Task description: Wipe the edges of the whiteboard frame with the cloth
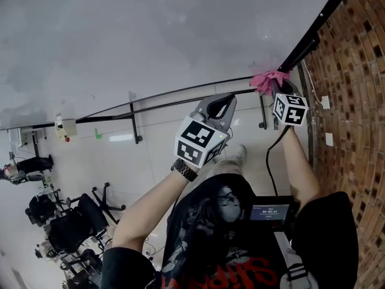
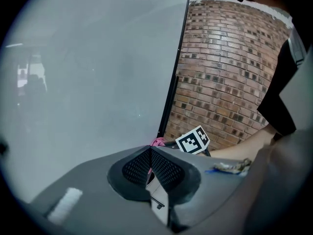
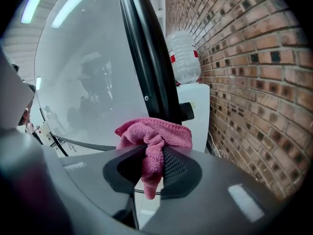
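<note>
Two tools: right tool clamps the pink cloth at the whiteboard frame corner; left tool closed, empty.

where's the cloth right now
In the head view the cloth is upper right, at the frame's bottom right corner beside the brick wall, pinched in the right tool.

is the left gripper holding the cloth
No, the left gripper has its jaws closed on nothing, while the pink cloth is pinched in the right gripper.
</note>
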`<state>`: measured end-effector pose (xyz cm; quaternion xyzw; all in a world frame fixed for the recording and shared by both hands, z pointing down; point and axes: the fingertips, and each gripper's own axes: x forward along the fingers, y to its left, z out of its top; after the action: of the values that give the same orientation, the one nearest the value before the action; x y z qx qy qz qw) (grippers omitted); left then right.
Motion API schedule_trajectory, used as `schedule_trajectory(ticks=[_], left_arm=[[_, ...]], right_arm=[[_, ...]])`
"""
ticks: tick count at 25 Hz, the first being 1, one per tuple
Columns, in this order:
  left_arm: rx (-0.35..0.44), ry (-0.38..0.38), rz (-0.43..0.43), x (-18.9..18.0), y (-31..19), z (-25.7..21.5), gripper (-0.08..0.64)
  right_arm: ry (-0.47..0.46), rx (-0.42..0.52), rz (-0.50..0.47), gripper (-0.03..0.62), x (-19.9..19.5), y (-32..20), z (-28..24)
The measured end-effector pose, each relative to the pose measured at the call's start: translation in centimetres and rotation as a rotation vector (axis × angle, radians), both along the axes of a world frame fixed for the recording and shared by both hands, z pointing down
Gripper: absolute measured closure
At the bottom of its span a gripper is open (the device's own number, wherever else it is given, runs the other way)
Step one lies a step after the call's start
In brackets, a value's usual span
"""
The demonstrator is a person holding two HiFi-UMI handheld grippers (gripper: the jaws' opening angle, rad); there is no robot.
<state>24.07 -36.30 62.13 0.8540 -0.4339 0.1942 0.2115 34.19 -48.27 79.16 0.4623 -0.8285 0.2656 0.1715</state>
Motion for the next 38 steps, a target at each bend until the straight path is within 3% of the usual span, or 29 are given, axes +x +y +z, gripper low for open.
schedule_trajectory(ticks=[8, 15, 19, 29, 34, 38], left_arm=[[-0.006, 0.017, -0.113, -3.2, 1.6, 1.4, 0.558], [-0.115, 0.115, -0.237, -3.6, -1.7, 7.5, 0.558], [-0.13, 0.121, -0.268, -3.3, -1.9, 9.9, 0.558], [-0.152, 0.234, -0.373, -8.1, 1.9, 10.4, 0.558], [-0.121, 0.287, -0.496, -14.4, 4.6, 9.9, 0.558], [-0.124, 0.27, -0.534, -19.6, 6.8, 10.5, 0.558]], right_arm=[[-0.009, -0.026, 0.063, 0.523, 0.0, -0.1, 0.8], [-0.095, -0.109, 0.172, 0.523, -2.7, 1.1, 2.3], [-0.121, -0.176, 0.189, 0.523, -3.1, 1.6, 5.2], [-0.076, -0.153, 0.012, 0.522, -9.0, 2.9, 4.5], [-0.075, -0.17, -0.065, 0.522, -14.9, 5.8, 4.0], [-0.066, -0.162, -0.121, 0.522, -19.9, 7.3, 3.5]])
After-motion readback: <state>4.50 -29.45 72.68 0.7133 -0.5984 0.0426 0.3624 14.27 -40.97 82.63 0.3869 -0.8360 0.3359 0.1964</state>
